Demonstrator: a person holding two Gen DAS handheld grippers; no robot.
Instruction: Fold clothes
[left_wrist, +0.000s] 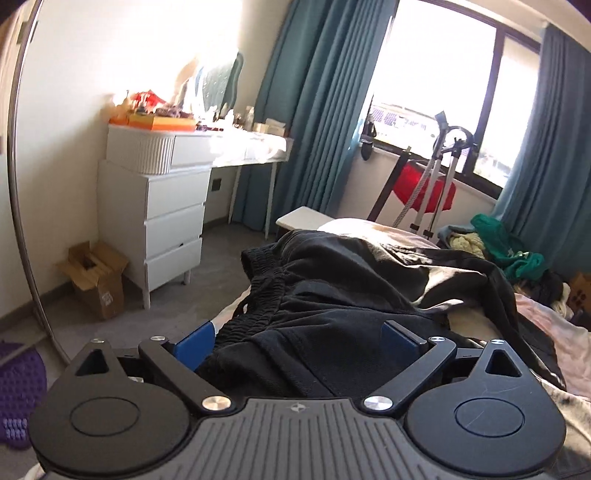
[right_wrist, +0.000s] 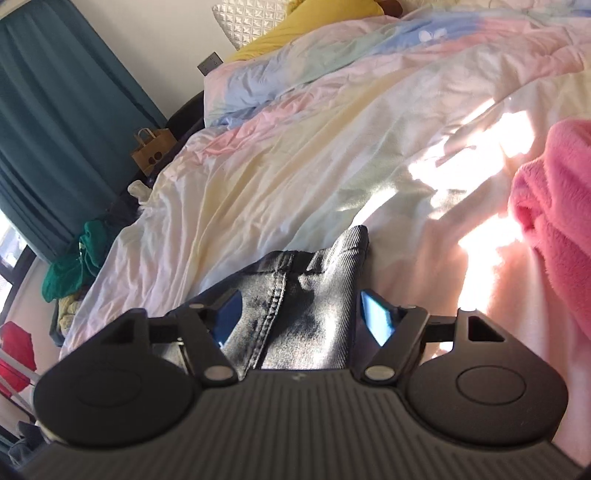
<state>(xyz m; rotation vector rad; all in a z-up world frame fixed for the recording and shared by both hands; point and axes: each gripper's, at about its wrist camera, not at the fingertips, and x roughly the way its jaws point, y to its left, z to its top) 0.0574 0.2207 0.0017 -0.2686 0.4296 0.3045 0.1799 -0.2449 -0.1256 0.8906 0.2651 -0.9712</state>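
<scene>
In the left wrist view a pair of black trousers (left_wrist: 351, 288) lies across the bed, its elastic waistband bunched at the left. My left gripper (left_wrist: 297, 341) has its blue-padded fingers wide apart, with the waistband fabric lying between them. In the right wrist view a grey denim garment (right_wrist: 295, 295) with a stitched seam lies between the fingers of my right gripper (right_wrist: 301, 315). Those fingers also stand wide apart, and the denim rests on the pastel duvet (right_wrist: 295, 166).
A white drawer chest (left_wrist: 170, 218) and desk stand at the left, a cardboard box (left_wrist: 96, 277) on the floor. A heap of clothes (left_wrist: 513, 251) lies at the right of the bed. A pink fleece (right_wrist: 554, 203) lies at the right, a yellow pillow (right_wrist: 314, 22) at the far end.
</scene>
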